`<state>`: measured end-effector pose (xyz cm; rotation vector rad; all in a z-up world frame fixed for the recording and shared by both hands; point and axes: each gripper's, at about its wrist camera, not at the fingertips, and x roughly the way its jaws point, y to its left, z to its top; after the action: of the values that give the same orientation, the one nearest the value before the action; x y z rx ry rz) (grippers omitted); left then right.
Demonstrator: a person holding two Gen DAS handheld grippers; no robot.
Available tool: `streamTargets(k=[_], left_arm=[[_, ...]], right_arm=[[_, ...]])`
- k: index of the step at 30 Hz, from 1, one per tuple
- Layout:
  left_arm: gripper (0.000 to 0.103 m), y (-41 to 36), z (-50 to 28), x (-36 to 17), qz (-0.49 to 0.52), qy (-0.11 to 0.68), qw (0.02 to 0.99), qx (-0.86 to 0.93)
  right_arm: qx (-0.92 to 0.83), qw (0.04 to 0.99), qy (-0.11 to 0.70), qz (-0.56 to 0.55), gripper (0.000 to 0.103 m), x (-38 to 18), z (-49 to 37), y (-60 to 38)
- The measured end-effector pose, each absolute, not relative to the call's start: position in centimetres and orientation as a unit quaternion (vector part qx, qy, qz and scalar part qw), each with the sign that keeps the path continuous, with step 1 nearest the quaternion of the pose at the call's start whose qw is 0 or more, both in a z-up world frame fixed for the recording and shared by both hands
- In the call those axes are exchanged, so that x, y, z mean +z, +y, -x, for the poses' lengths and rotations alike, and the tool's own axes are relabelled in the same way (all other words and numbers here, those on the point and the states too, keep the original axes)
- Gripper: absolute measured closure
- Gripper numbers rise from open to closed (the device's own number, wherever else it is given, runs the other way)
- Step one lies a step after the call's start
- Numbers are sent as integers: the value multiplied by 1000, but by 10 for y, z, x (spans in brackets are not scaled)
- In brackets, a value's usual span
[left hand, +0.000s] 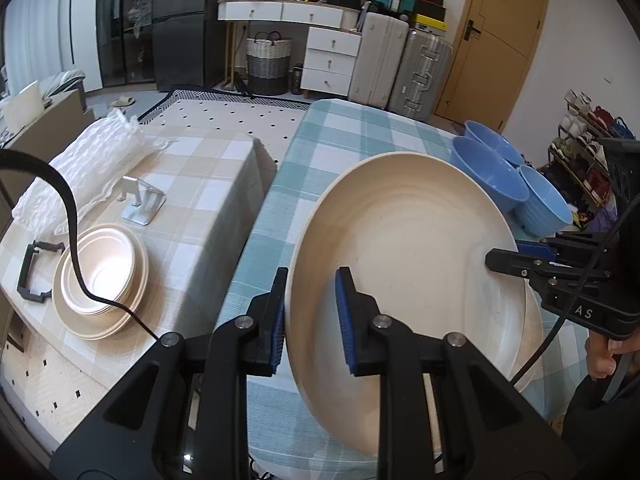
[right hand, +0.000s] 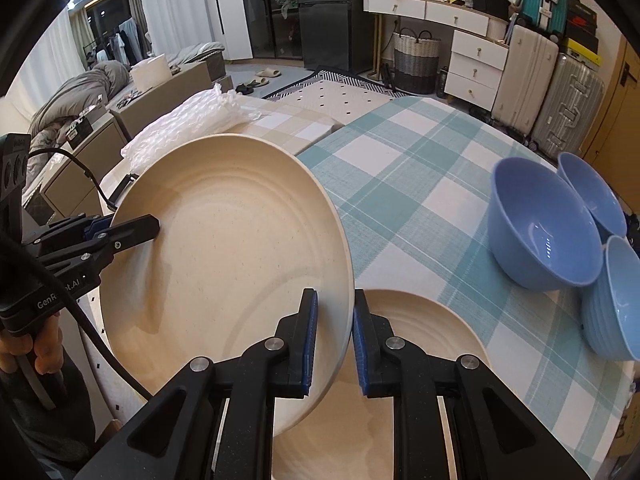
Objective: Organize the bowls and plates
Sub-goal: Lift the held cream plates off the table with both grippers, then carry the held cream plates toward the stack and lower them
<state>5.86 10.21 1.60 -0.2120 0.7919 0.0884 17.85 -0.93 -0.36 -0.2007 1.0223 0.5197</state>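
You held the cream plate (left hand: 404, 256) tilted above the checked desk (left hand: 352, 136), left gripper (left hand: 310, 320) and right gripper (right hand: 334, 340) jaws pinching opposite rims; next likely needed carrying it level to the far-left stack (left hand: 100, 280).

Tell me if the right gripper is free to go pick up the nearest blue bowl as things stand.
Probably not yet. The right gripper is shut on the rim of the cream plate, which the left gripper also clamps. The way to the blue bowl itself looks clear across the tablecloth.
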Motion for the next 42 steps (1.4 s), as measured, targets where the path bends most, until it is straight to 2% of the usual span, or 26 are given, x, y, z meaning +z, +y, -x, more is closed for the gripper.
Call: streamTargets(k=[14, 22, 42], left_arm=[[84, 20, -84, 31, 67, 392, 918, -2], [83, -16, -106, 16, 63, 411, 909, -28], [83, -22, -135, -32, 65, 442, 893, -49]], right_arm=[[207, 853, 476, 55, 86, 3, -160, -91], [179, 856, 483, 44, 86, -6, -156, -125], [154, 846, 510, 32, 86, -42, -163, -137]])
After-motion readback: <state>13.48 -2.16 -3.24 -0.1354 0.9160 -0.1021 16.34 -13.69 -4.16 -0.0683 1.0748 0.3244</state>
